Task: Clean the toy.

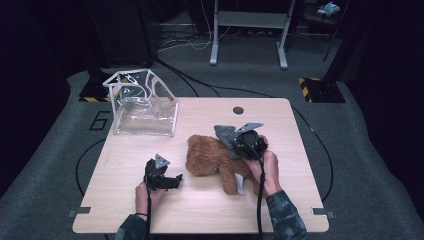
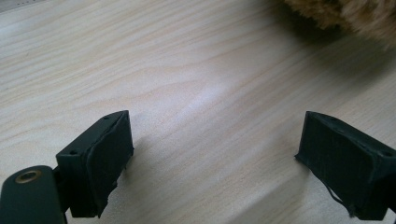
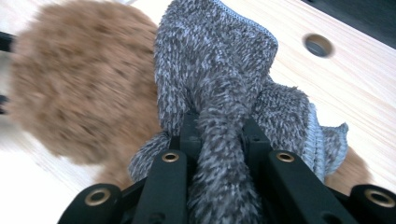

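Note:
A brown plush bear [image 1: 212, 159] lies on the wooden table [image 1: 150, 210], right of centre. My right gripper [image 1: 239, 142] hangs over the bear and is shut on a grey fuzzy cloth [image 1: 226, 135]. In the right gripper view the grey cloth [image 3: 219, 93] is pinched between the two black jaws and bunches up over the bear [image 3: 79, 107]. My left gripper [image 1: 172, 181] rests low on the table left of the bear, open, with bare wood between its pads [image 2: 105, 158]. A tuft of the bear's fur [image 2: 345, 16] shows at the top right of the left gripper view.
A clear plastic box with a white frame [image 1: 142, 102] stands at the table's back left. A round cable hole [image 1: 238, 110] sits near the far edge. Cables and a desk frame [image 1: 247, 30] lie on the floor beyond.

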